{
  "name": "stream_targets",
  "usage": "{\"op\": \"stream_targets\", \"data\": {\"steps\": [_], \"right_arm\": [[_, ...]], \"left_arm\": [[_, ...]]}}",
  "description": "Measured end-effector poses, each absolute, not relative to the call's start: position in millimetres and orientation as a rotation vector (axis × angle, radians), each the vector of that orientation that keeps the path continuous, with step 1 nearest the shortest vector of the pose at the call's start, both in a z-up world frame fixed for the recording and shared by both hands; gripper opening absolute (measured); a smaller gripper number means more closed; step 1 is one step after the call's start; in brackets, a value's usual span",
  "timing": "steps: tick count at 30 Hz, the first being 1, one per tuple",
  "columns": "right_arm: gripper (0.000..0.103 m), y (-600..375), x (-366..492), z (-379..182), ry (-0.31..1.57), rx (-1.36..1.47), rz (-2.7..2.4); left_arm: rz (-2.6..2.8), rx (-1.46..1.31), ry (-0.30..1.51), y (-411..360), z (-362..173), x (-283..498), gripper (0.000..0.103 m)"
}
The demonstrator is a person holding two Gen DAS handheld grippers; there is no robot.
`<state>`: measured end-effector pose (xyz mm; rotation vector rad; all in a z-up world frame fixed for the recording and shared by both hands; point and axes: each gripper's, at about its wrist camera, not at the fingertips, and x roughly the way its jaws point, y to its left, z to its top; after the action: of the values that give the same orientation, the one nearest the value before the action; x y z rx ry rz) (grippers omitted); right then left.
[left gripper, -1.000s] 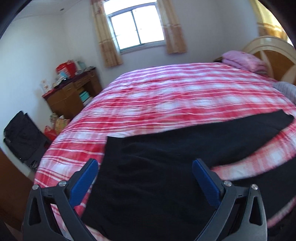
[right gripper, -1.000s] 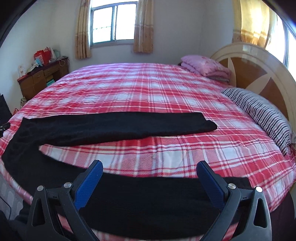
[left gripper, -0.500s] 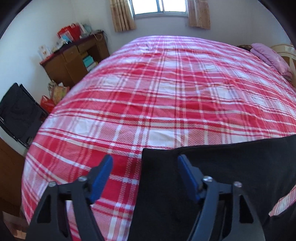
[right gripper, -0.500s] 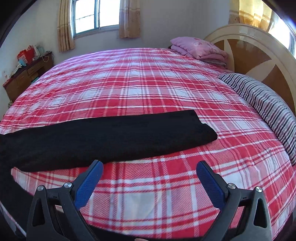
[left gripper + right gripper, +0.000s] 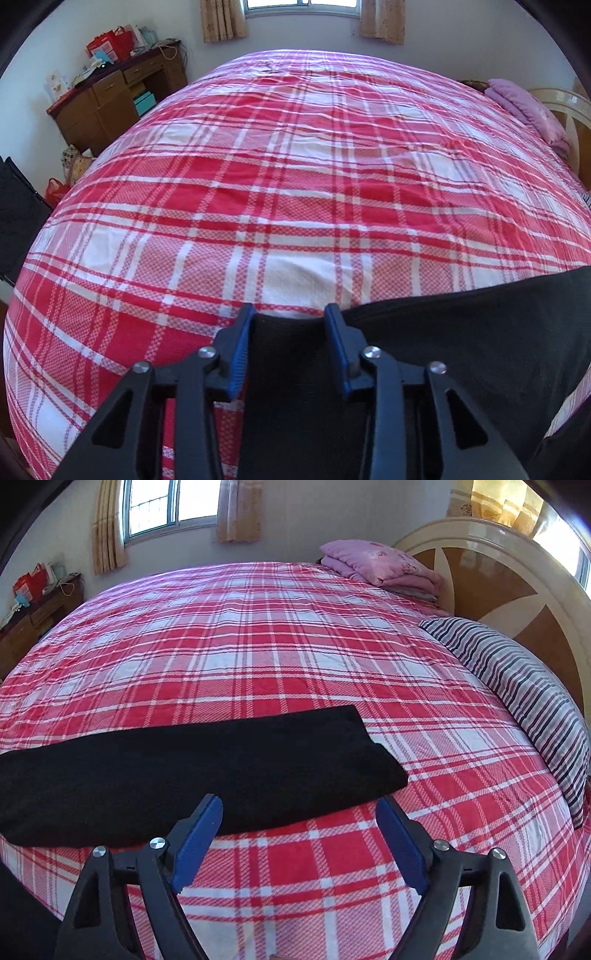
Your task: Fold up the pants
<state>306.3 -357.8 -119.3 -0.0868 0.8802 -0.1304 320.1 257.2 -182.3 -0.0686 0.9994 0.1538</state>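
Note:
Black pants (image 5: 461, 332) lie spread on a red and white plaid bed (image 5: 295, 184). In the left wrist view my left gripper (image 5: 290, 312) sits over the waist corner of the pants, its blue jaws narrowed with black cloth between them but a gap still showing. In the right wrist view one black pant leg (image 5: 184, 768) lies flat across the bed, its cuff end at the right. My right gripper (image 5: 299, 805) is open and empty, its fingertips at the near edge of that leg near the cuff.
A striped pillow (image 5: 517, 686) lies at the right by the round headboard (image 5: 498, 579). Folded pink bedding (image 5: 380, 565) sits at the far side. A wooden desk (image 5: 110, 99) with clutter stands far left, and a black bag (image 5: 18, 221) beside the bed.
My left gripper has moved left to the waist corner of the pants and its jaws have narrowed around the cloth. My right gripper has moved forward to the far pant leg and narrowed a little.

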Motion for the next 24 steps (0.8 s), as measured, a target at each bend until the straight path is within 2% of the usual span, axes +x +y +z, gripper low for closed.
{"op": "stream_targets", "data": {"steps": [4, 7, 9, 17, 24], "right_arm": [[0.082, -369.3, 319.6, -118.8, 0.888, -0.085, -0.155], [0.075, -380.5, 329.1, -119.6, 0.901, -0.079, -0.172], [0.072, -391.9, 337.0, -121.7, 0.925, -0.063, -0.184], [0.072, -452.1, 362.9, -119.1, 0.917, 0.002, -0.275], [0.072, -464.5, 409.1, -135.4, 0.957, 0.079, -0.164]], "left_arm": [[0.159, -0.027, 0.998, 253.3, -180.0, 318.9, 0.03], [0.146, -0.017, 0.975, 254.5, -179.0, 317.6, 0.022], [0.124, -0.058, 0.971, 260.7, -179.9, 317.4, 0.02], [0.113, -0.18, 0.963, 274.5, -183.7, 319.3, 0.015], [0.132, -0.137, 0.98, 269.3, -185.5, 324.8, 0.013]]}}
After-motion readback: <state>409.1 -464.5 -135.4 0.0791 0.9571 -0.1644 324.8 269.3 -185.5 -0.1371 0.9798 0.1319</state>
